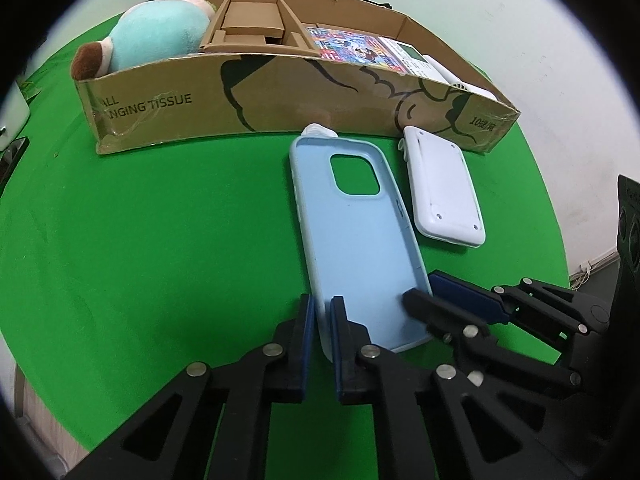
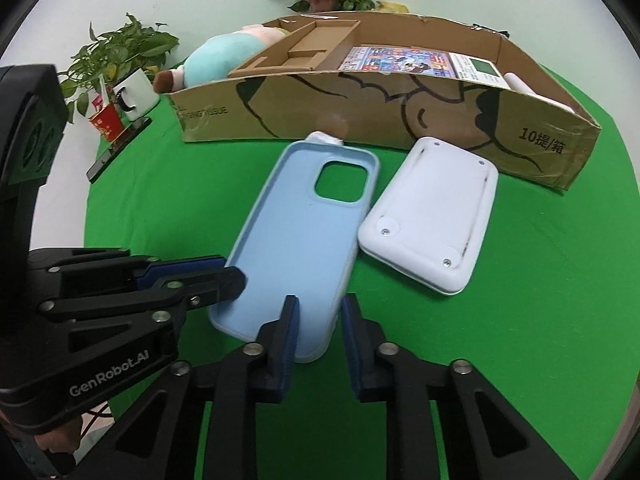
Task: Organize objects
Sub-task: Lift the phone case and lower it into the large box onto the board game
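Observation:
A light blue phone case (image 1: 360, 236) lies open side up on the green cloth, in front of the cardboard box (image 1: 280, 96). My left gripper (image 1: 322, 320) is shut on the case's near left rim. My right gripper (image 2: 320, 320) straddles the case's near right rim, one finger inside and one outside, with a gap on the outer side. The case (image 2: 304, 248) shows in the right wrist view too, with the left gripper (image 2: 224, 272) on its edge. A white flat device (image 1: 442, 192) lies face down just right of the case, also in the right wrist view (image 2: 432, 220).
The box (image 2: 360, 120) holds a blue plush toy (image 1: 160, 36), a brown cardboard insert (image 1: 252, 24), a colourful booklet (image 1: 352, 46) and white items. A small white thing (image 1: 318, 130) peeks out behind the case. Potted plants (image 2: 116, 56) and a white mug (image 2: 136, 94) stand far left.

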The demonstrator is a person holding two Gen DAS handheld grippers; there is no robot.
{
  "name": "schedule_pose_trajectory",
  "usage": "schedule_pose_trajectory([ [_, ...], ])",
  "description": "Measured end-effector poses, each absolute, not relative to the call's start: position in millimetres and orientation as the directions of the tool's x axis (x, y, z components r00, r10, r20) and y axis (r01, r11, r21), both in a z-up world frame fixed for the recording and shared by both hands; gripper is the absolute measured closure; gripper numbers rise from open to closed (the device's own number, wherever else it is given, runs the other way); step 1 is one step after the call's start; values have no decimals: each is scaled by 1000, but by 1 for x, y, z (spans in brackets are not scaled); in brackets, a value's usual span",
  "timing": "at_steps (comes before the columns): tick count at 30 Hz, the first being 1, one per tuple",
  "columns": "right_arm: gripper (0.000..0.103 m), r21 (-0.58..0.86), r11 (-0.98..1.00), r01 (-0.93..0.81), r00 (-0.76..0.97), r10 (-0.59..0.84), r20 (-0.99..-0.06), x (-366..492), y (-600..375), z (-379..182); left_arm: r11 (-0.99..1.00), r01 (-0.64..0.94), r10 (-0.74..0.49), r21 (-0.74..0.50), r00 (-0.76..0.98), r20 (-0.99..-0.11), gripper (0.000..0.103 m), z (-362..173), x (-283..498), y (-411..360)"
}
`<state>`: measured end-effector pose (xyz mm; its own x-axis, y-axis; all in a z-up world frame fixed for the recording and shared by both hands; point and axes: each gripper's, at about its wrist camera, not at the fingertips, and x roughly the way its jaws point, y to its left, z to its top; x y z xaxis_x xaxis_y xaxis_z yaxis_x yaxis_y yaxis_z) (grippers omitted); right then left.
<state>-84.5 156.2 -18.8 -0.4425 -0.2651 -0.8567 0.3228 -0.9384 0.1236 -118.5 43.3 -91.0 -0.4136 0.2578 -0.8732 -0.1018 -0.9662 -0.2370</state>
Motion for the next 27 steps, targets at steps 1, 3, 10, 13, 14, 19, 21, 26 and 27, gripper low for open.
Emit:
schedule_pose_trajectory([
  [1,92,117,-940,320,-445,-258,-857,-85,157,-19,-968,-96,252,-233,-414,-875,97,-91,-119,44],
  [3,96,136,-938,319,-437,-273,-857,-85,162,-19,-971,-89,238,-221,-420,-876,97,-90,-118,44],
  [10,96,167,-929,329,-480,-317,-818,-74,166,-2,-976,-86,217,-200,-473,-854,98,-65,-106,41],
  [13,96,165,-929,332,-529,-328,-783,-67,169,20,-979,-90,204,-184,-516,-832,98,-45,-100,43],
  [14,97,161,-929,333,-543,-329,-773,-65,169,26,-980,-94,200,-178,-539,-818,98,-35,-98,44],
  [19,97,153,-929,336,-635,-344,-692,-59,175,70,-981,-111,195,-162,-624,-757,97,3,-97,50],
  [21,98,135,-930,341,-675,-343,-653,-60,177,91,-981,-118,194,-154,-655,-731,97,18,-100,51],
  [26,98,98,-935,340,-740,-330,-585,-78,180,133,-982,-141,191,-129,-718,-670,97,52,-124,59],
  [27,98,86,-937,340,-751,-325,-574,-84,180,141,-981,-146,193,-126,-726,-660,97,57,-129,61],
])
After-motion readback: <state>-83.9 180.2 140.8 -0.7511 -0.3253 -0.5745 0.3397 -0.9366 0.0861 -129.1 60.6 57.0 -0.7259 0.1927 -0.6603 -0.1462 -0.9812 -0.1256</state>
